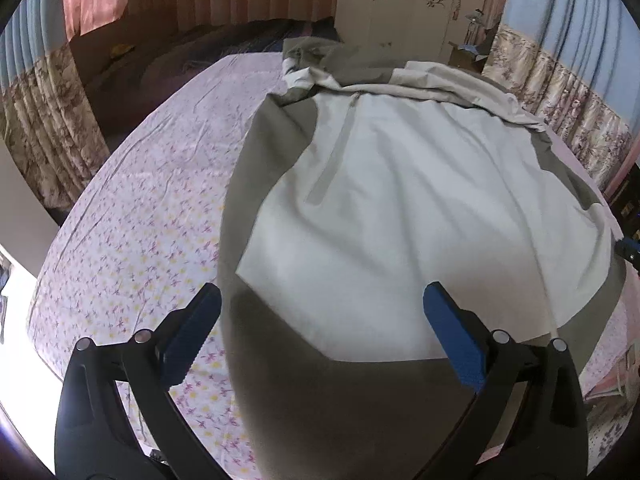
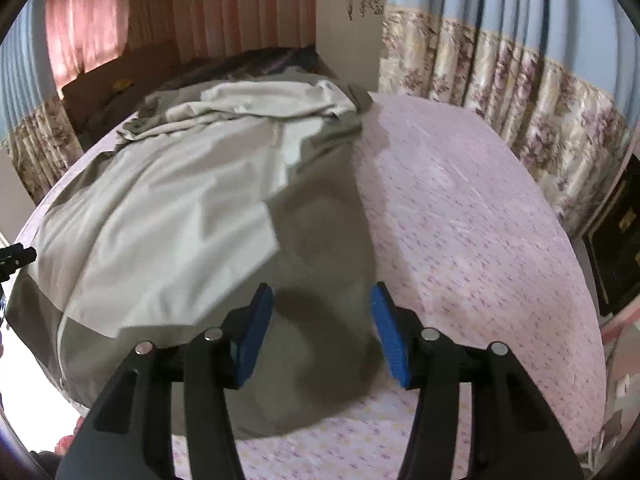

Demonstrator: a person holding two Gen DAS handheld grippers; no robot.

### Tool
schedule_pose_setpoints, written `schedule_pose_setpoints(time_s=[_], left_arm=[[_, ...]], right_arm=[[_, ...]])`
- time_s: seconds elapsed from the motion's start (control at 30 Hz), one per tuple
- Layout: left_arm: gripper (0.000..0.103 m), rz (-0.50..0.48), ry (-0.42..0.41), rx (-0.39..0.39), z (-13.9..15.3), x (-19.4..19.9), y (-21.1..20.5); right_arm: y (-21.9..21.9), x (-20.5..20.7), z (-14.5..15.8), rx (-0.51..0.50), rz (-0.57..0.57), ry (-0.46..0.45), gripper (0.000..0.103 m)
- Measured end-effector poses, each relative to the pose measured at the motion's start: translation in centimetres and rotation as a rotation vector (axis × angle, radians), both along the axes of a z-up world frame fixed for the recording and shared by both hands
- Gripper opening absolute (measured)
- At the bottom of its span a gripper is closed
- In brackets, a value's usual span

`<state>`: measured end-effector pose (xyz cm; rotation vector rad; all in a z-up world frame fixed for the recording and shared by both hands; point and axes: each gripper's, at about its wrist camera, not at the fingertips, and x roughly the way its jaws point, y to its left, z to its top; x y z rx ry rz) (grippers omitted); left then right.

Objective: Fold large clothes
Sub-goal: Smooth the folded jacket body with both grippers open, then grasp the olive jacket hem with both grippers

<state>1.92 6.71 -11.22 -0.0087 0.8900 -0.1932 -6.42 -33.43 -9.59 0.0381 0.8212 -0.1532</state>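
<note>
A large jacket [image 1: 400, 208], pale grey with olive-brown panels, lies spread on the bed; it also shows in the right wrist view [image 2: 168, 216]. Its sleeves and hood lie bunched at the far end. My left gripper [image 1: 322, 332] is open with blue pads, hovering over the jacket's near olive hem at its left corner. My right gripper [image 2: 322, 332] is open, above the jacket's olive right hem corner. Neither holds anything.
The bed has a pink flowered sheet [image 1: 132, 240], seen also in the right wrist view [image 2: 480, 240]. A dark blanket [image 1: 248, 36] lies at the bed's far end. Flowered curtains [image 2: 520, 92] hang to the right and a white wardrobe [image 1: 404, 4] stands behind.
</note>
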Motion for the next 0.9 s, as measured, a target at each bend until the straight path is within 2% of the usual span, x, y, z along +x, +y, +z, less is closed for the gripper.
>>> schedule_pose_setpoints(time_s=[0.1,0.2,0.27,0.33,0.4,0.53,0.6,0.67,0.7,0.73,0.77,0.8,0.83,0.9], left_arm=[[0.1,0.002,0.009,0.002,-0.7,0.4,0.8],[0.1,0.002,0.034,-0.019,-1.4,0.9,1.4],[0.1,0.004,0.037,-0.034,-1.4,1.1,1.5],[0.1,0.006,0.027,-0.032,-1.0,1.0,1.5],[0.1,0.011,0.005,-0.01,-0.3,0.8,1.3],[0.1,0.022,-0.039,-0.001,1.7,0.7,1.5],[0.1,0.026,-0.056,-0.014,2.7,0.8,1.6],[0.1,0.024,-0.074,-0.019,3.4,0.9,1.6],[0.1,0.025,-0.08,-0.015,3.6,0.9,1.5],[0.1,0.025,-0.081,-0.01,3.7,0.8,1.5],[0.1,0.022,-0.079,-0.007,3.6,0.8,1.5],[0.1,0.016,-0.073,-0.004,3.5,0.7,1.4],[0.1,0.011,-0.066,-0.002,3.4,0.5,1.2],[0.1,-0.003,-0.038,-0.007,2.9,0.1,0.9]], right_arm=[[-1.6,0.3,-0.8,0.014,-0.014,0.047,0.061],[-2.5,1.6,-2.3,0.103,0.018,0.083,0.06],[-2.6,2.6,-3.3,0.175,0.053,0.118,0.041],[-2.7,3.2,-3.9,0.244,0.07,0.117,0.013],[-3.0,2.4,-2.3,0.364,0.103,0.044,0.004],[-4.5,-1.6,4.9,0.473,0.136,-0.19,0.002],[-5.3,-3.6,7.5,0.484,0.135,-0.247,0.002],[-6.2,-4.9,8.2,0.455,0.095,-0.207,0.002],[-6.4,-5.1,7.6,0.351,0.031,-0.148,0.004],[-6.4,-4.7,6.2,0.23,-0.029,-0.043,0.007],[-7.0,-4.6,4.6,0.172,-0.085,0.032,0.009],[-8.0,-4.8,3.3,0.174,-0.142,0.071,0.018],[-9.3,-5.4,2.2,0.185,-0.204,0.094,0.018],[-10.2,-6.4,2.0,0.172,-0.237,0.072,0.022]])
